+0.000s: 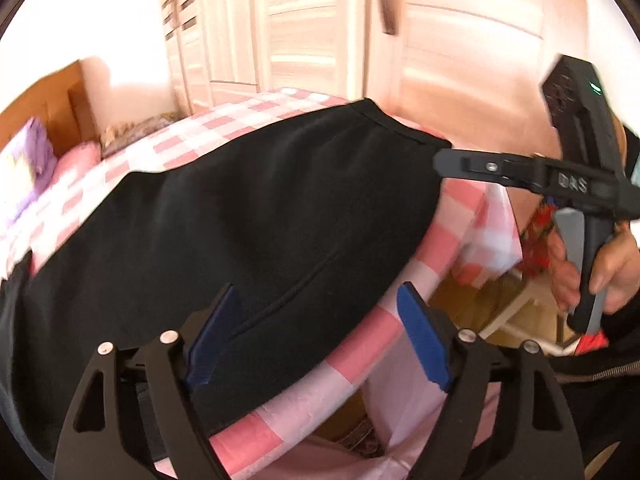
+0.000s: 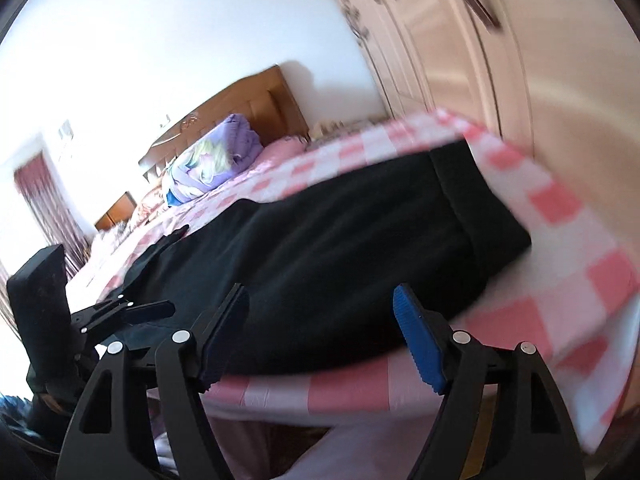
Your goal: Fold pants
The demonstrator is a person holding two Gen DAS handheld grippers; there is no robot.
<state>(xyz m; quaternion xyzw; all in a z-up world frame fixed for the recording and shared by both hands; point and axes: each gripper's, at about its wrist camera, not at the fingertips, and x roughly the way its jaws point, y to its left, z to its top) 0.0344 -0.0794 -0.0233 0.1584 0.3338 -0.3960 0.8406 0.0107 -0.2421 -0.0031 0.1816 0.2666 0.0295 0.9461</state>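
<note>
Hovering both tools at the near edge of the bed (image 1: 420, 264), I have nothing in either one. My left gripper (image 1: 316, 336) stands wide, its blue pads (image 1: 424, 344) parted over the near hem of the pants (image 1: 240, 216), which lie spread flat ahead of it on the pink checked sheet (image 1: 464, 216). My right gripper (image 2: 324, 336) is just as wide and also bare, with the same black cloth stretching away in front of it and its banded end off to the far right, near the corner of the mattress.

From the left camera I see the right tool side-on, up and to the right, its tips just at the cloth's far corner; whether they touch it I cannot tell.

I judge this to be the start of a fold: the pants look laid out but not yet doubled. Next, each gripper needs to drop onto an edge of the cloth, pinch it, then lift and carry it across. Both frames are blurred, so exact edges are hard to place.
</note>
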